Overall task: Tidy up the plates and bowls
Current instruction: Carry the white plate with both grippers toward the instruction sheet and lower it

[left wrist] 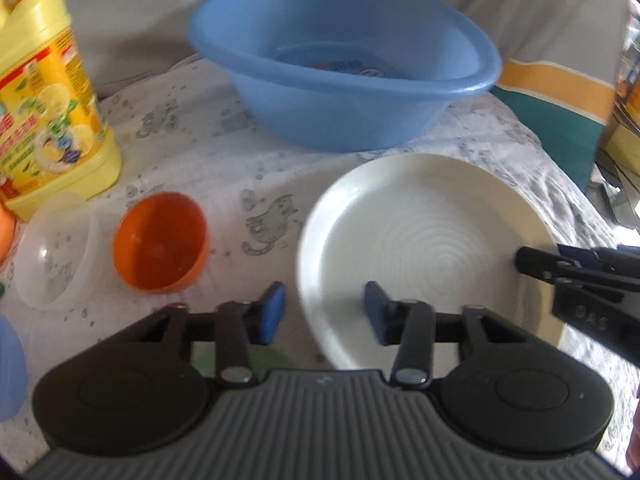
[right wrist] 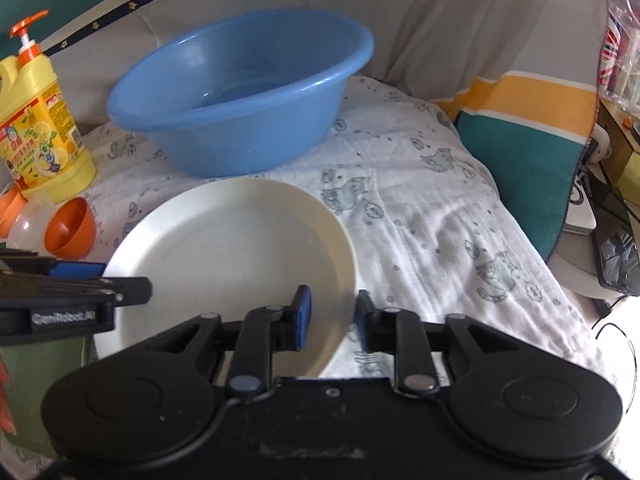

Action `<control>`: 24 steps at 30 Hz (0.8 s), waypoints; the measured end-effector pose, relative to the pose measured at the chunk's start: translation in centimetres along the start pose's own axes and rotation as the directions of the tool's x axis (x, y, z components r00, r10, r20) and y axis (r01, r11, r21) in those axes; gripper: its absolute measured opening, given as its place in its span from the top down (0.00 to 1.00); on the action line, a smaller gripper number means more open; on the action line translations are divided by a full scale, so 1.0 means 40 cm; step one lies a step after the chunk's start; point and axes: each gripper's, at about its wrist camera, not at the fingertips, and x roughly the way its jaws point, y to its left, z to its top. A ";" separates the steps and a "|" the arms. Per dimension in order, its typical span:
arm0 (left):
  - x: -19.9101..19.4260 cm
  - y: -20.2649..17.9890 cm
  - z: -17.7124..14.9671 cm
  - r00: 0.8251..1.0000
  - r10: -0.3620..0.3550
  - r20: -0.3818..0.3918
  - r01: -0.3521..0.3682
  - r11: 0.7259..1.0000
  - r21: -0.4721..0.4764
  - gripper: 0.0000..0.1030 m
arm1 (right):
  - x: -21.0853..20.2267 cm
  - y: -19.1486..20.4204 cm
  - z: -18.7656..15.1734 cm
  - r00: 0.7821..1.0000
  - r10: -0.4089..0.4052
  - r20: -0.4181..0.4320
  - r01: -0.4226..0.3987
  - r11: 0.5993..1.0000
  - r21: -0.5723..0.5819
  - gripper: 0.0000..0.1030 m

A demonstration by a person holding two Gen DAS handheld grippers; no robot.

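A white plate [right wrist: 240,240] lies on a cat-print cloth [right wrist: 420,216], just in front of a blue basin [right wrist: 240,92]. Both grippers reach over the plate's near rim from opposite sides. The left gripper [left wrist: 324,312] has its jaws spread, one finger over the plate, the other off its left edge above the cloth. The right gripper [right wrist: 330,316] is likewise spread, straddling the plate's right rim, nothing pinched. To the plate's left an orange bowl [left wrist: 160,242] lies tipped on its side beside a clear bowl [left wrist: 56,256], also tipped. A yellow detergent bottle [left wrist: 48,100] with an orange pump stands behind them, left of the basin.
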 end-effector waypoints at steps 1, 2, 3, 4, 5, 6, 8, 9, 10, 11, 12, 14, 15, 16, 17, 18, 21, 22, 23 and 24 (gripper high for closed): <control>-0.003 -0.010 0.001 1.000 0.020 0.002 -0.020 1.000 0.016 0.67 | -0.001 0.007 0.001 1.000 -0.011 -0.002 0.011 1.000 -0.008 0.75; -0.007 -0.017 0.002 1.000 0.031 0.005 -0.031 0.999 0.024 0.67 | -0.005 0.007 0.001 1.000 -0.014 -0.004 0.014 1.000 -0.006 0.75; -0.013 -0.019 0.001 1.000 0.030 0.010 -0.030 0.999 0.022 0.68 | -0.010 0.005 0.000 1.000 -0.014 -0.003 0.014 1.000 0.003 0.75; -0.020 -0.019 0.001 0.999 0.028 0.016 -0.028 0.999 0.018 0.69 | -0.018 0.001 0.000 1.000 -0.013 0.001 0.013 1.000 0.008 0.75; -0.029 -0.020 0.001 0.999 0.026 0.023 -0.026 1.000 0.015 0.70 | -0.026 -0.002 0.000 1.000 -0.012 0.006 0.012 1.000 0.011 0.75; -0.039 -0.022 0.001 0.999 0.023 0.030 -0.023 1.000 0.012 0.70 | -0.037 -0.002 0.001 1.000 -0.013 0.011 0.013 1.000 0.009 0.75; -0.065 -0.027 0.002 0.999 0.023 0.045 -0.023 1.000 0.007 0.70 | -0.064 -0.001 0.002 1.000 -0.018 0.023 0.018 1.000 0.002 0.75; -0.081 -0.029 0.002 0.998 0.024 0.054 -0.024 1.000 0.006 0.70 | -0.078 0.000 0.003 0.999 -0.020 0.028 0.020 1.000 -0.001 0.75; -0.096 -0.030 0.001 0.998 0.023 0.061 -0.023 1.000 0.005 0.70 | -0.097 0.001 0.002 0.999 -0.018 0.034 0.019 1.000 -0.003 0.75; -0.113 -0.031 0.000 0.998 0.022 0.064 -0.022 1.000 0.004 0.70 | -0.112 0.003 0.003 0.999 -0.016 0.038 0.016 1.000 -0.005 0.75; -0.129 -0.027 -0.004 0.998 0.019 0.067 -0.019 1.000 -0.001 0.70 | -0.129 0.007 0.002 0.999 -0.012 0.042 0.012 1.000 -0.009 0.75; -0.165 -0.016 -0.018 0.997 0.014 0.074 -0.013 1.000 -0.016 0.70 | -0.162 0.019 -0.002 0.999 -0.005 0.048 0.006 1.000 -0.020 0.75; -0.182 -0.010 -0.026 0.997 0.014 0.075 -0.013 1.000 -0.022 0.70 | -0.178 0.027 -0.004 0.999 -0.001 0.049 0.003 1.000 -0.028 0.75; -0.200 -0.002 -0.037 0.997 0.017 0.077 -0.015 0.999 -0.030 0.70 | -0.193 0.038 -0.007 0.999 0.005 0.049 -0.003 0.999 -0.038 0.75; -0.219 0.007 -0.049 0.997 0.022 0.077 -0.020 0.999 -0.037 0.70 | -0.207 0.049 -0.012 0.999 0.014 0.048 -0.011 0.999 -0.048 0.75; -0.238 0.017 -0.063 0.997 0.028 0.078 -0.025 0.999 -0.039 0.70 | -0.223 0.064 -0.019 0.999 0.022 0.047 -0.019 0.998 -0.057 0.75; -0.291 0.054 -0.110 0.996 0.045 0.071 -0.041 0.997 -0.062 0.69 | -0.273 0.113 -0.039 0.998 0.058 0.039 -0.055 0.996 -0.075 0.75; -0.307 0.072 -0.126 0.996 0.049 0.068 -0.044 0.996 -0.078 0.69 | -0.288 0.130 -0.045 0.997 0.070 0.036 -0.066 0.994 -0.085 0.75; -0.325 0.089 -0.143 0.996 0.055 0.064 -0.049 0.994 -0.096 0.69 | -0.302 0.150 -0.053 0.996 0.081 0.034 -0.077 0.992 -0.097 0.75; -0.345 0.105 -0.161 0.996 0.063 0.062 -0.056 0.992 -0.113 0.69 | -0.318 0.172 -0.063 0.995 0.092 0.033 -0.088 0.990 -0.112 0.75</control>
